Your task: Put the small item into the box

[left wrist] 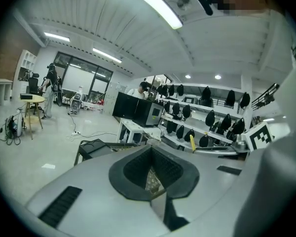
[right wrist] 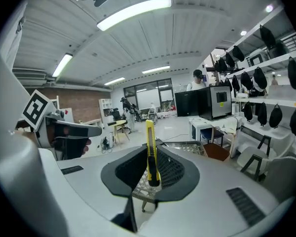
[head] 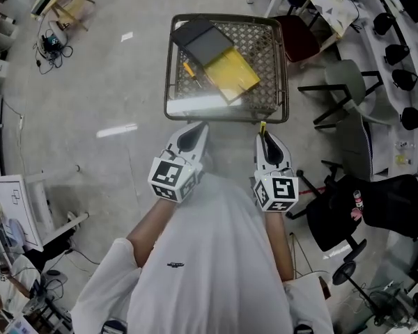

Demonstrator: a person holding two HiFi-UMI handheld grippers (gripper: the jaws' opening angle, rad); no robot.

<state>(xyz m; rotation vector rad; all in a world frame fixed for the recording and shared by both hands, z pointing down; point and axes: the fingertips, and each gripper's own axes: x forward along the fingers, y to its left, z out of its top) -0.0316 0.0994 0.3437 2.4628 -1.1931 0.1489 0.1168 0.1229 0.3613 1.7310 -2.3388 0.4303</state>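
Yellow plastic shows first: a utility knife (right wrist: 150, 152) stands upright between the jaws of the right gripper (right wrist: 149, 179), which are clamped on its dark lower end. In the head view, the knife's tip pokes out past that gripper's nose, close in front of the person's white shirt (head: 216, 256). The left gripper (head: 191, 138) is held level with it, just beside, and the two are not touching. Its own view shows the jaws together with nothing between them.

Past both grippers stands a wire mesh table (head: 272, 54). On it lies a flat yellow box (head: 231, 74), with a dark grey panel (head: 202, 39) overlapping its far corner. A small yellow thing (head: 189, 69) lies on the mesh left of the box, too small to name. A black chair (head: 338, 218) stands to the right.
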